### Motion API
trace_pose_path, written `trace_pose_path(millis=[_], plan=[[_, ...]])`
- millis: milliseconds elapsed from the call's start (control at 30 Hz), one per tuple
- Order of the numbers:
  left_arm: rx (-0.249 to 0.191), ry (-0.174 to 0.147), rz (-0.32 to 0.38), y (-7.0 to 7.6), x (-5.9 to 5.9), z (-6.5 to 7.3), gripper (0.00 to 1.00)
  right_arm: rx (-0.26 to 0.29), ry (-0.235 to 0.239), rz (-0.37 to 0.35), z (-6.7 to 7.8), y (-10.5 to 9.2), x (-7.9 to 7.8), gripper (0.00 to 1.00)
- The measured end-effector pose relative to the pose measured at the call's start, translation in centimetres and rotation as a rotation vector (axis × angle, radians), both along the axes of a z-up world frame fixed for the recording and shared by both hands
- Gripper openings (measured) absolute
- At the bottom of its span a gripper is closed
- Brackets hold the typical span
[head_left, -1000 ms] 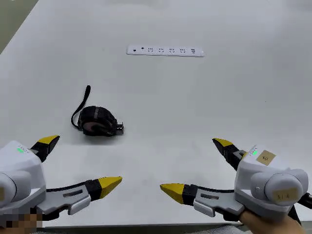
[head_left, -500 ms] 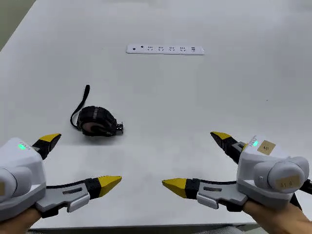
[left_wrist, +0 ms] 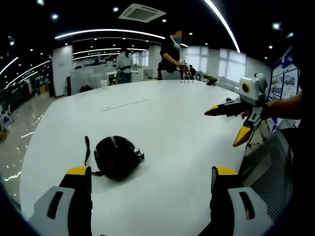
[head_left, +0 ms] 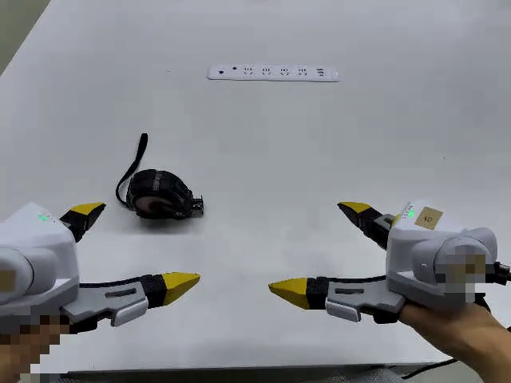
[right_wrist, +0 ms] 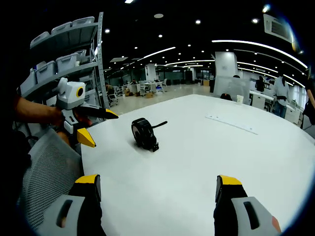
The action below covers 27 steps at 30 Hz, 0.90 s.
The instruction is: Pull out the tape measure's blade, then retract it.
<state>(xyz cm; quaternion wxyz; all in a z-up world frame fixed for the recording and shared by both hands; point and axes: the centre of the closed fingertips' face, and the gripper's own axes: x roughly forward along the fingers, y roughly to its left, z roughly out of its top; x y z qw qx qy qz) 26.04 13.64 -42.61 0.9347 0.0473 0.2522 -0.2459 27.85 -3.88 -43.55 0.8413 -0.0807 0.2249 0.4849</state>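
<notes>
Head view: light was bright, even and diffuse from overhead. The white worktop read near-uniform, without hot spots. Shadows were faint and soft-edged, one beneath the tape measure and others beneath the jaws. Focus was sharp throughout.

Gripper views: fisheye distortion was strong, and straight ceiling strips bowed into arcs. The ceiling was dark around the lamps. Windows were washed out by daylight. The glossy floor carried lamp reflections. Detail softened towards the edges.
</notes>
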Motion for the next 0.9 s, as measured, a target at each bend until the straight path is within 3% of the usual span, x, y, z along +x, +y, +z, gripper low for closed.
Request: trace_pose_path(millis=[900], plan=[[0.06,0.064,-0.115,0.3,2.4,-1.7,0.99,-0.056,0.003,0.127,-1.7,1.5,3.0,0.89]])
